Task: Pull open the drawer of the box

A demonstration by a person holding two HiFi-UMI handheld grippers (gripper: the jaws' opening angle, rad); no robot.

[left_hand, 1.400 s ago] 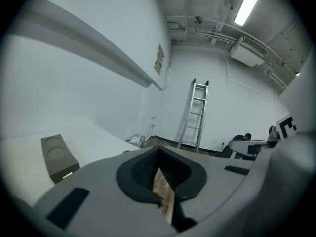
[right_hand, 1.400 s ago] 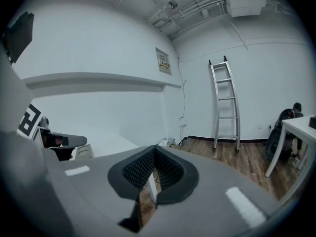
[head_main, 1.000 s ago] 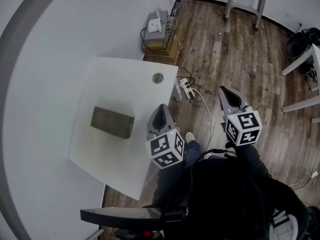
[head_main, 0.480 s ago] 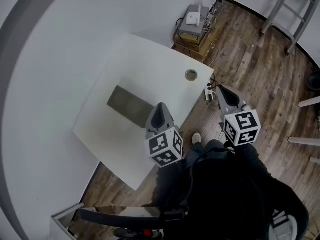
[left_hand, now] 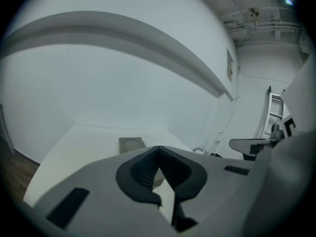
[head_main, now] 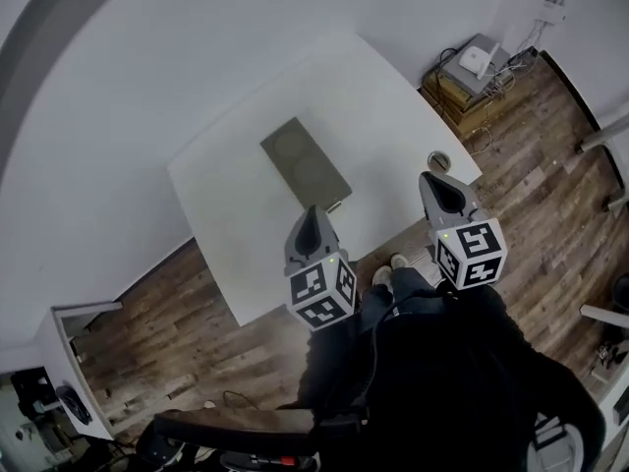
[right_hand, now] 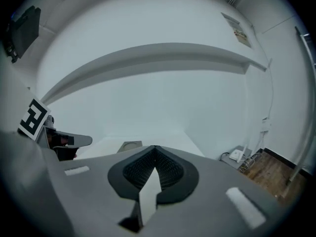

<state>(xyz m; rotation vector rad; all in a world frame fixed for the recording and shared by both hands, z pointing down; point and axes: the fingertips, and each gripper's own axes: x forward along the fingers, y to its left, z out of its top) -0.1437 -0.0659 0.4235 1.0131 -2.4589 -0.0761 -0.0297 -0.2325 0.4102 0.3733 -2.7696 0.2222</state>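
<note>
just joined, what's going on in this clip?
A person stands at a white table with a gripper in each hand. The left gripper and the right gripper are both shut and empty, held by the table's near edge. The dark box lies flat on the table beyond them, and neither gripper touches it. The drawer pull has not yet started.

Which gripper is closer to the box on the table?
The left gripper: its tip is just short of the box, while the right gripper is well off to the side.
</note>
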